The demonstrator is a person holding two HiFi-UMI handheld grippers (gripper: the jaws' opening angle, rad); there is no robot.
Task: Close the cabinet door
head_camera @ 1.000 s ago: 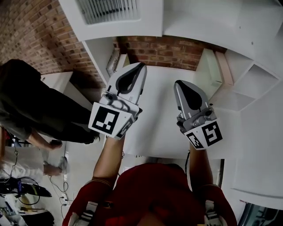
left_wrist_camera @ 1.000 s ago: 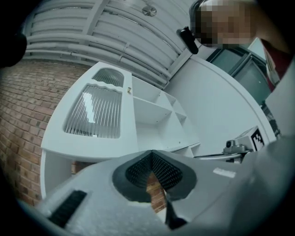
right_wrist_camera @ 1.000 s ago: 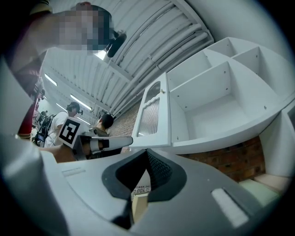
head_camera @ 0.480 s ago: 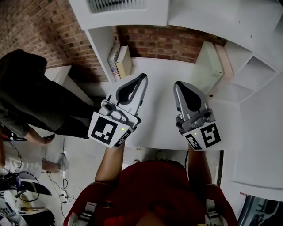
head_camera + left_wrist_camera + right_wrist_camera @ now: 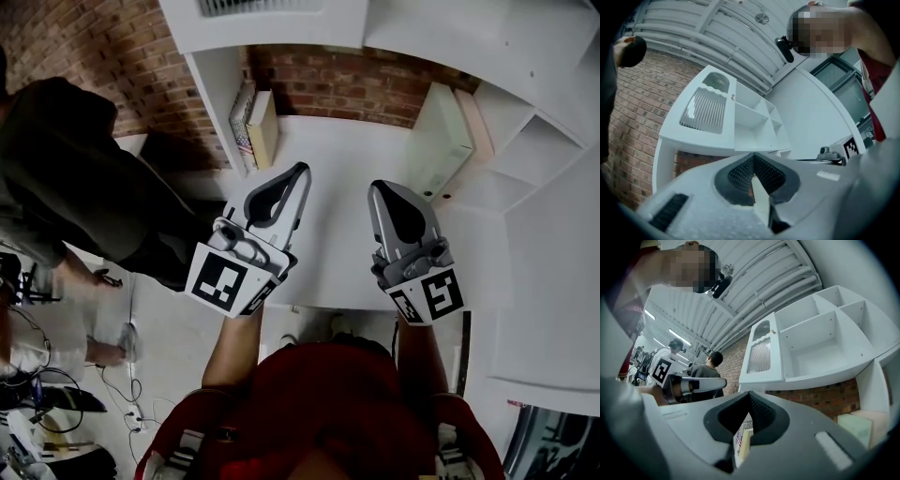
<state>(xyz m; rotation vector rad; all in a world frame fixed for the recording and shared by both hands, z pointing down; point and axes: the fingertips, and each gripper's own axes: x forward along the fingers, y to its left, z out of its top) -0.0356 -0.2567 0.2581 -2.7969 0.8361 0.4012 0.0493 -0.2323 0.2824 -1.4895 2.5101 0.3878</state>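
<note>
The white cabinet door with a ribbed panel lies along the top edge of the head view. It is above and ahead of both grippers. The door looks flat against the cabinet front in the left gripper view, and the door sits beside open shelves in the right gripper view. My left gripper and right gripper hover side by side over the white desk top. Both are shut, hold nothing and touch nothing. The left gripper and right gripper tilt up toward the cabinet.
Books stand at the desk's left side against a brick wall. A pale box rests at the desk's right. White corner shelves lie to the right. A person in dark clothes stands at left.
Both grippers have drawn back and lower, away from the cabinet. The door has slid toward the top edge and the books have come into view. The person at left shifted.
</note>
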